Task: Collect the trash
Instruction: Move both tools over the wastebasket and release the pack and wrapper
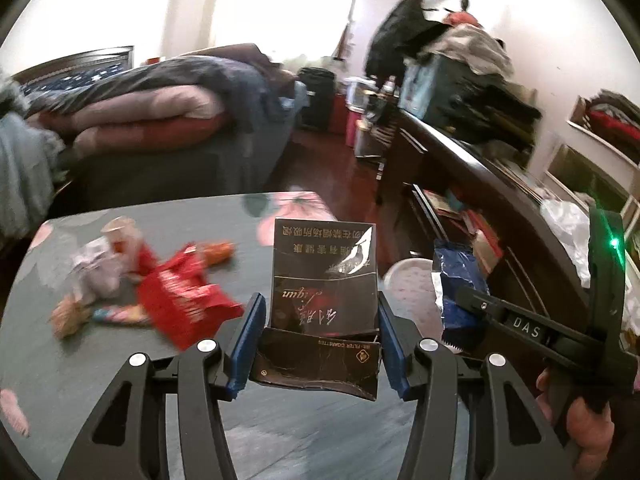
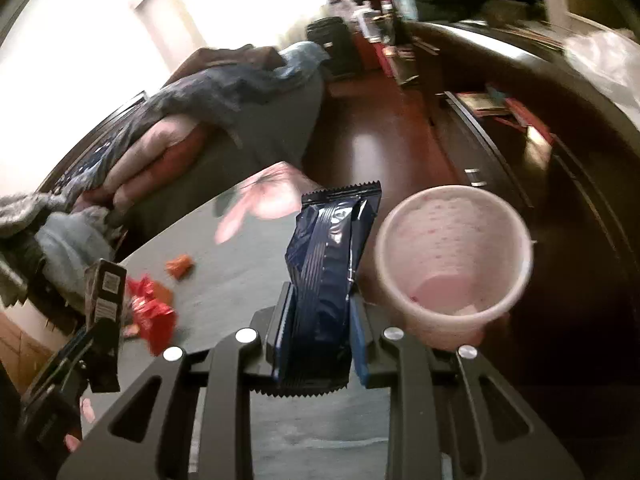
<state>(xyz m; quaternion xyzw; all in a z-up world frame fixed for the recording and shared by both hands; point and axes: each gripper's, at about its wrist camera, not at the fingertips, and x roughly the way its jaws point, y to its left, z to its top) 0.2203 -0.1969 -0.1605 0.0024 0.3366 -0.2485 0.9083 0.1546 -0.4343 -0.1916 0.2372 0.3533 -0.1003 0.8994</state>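
— Where's the trash now?
— Blue wrapper (image 2: 328,264) upright, pinched in the right gripper (image 2: 318,344) jaws just beside the pink bin (image 2: 452,256); cigarette box (image 1: 324,280) clamped in the left gripper (image 1: 322,344), farther from that bin, over the bench (image 1: 160,380).

Wrapper pile (image 1: 160,288) on table (image 1: 304,432); bin (image 2: 452,264) beside table; bed (image 1: 168,120) behind.

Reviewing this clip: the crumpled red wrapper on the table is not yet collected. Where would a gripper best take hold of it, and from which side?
Probably by a raised crumpled fold near the middle of the red wrapper, coming from above with the jaws straddling that ridge. It lies flattish on the table, so its edges offer little to pinch, and other scraps crowd its far-left side. Blur hides finer folds.
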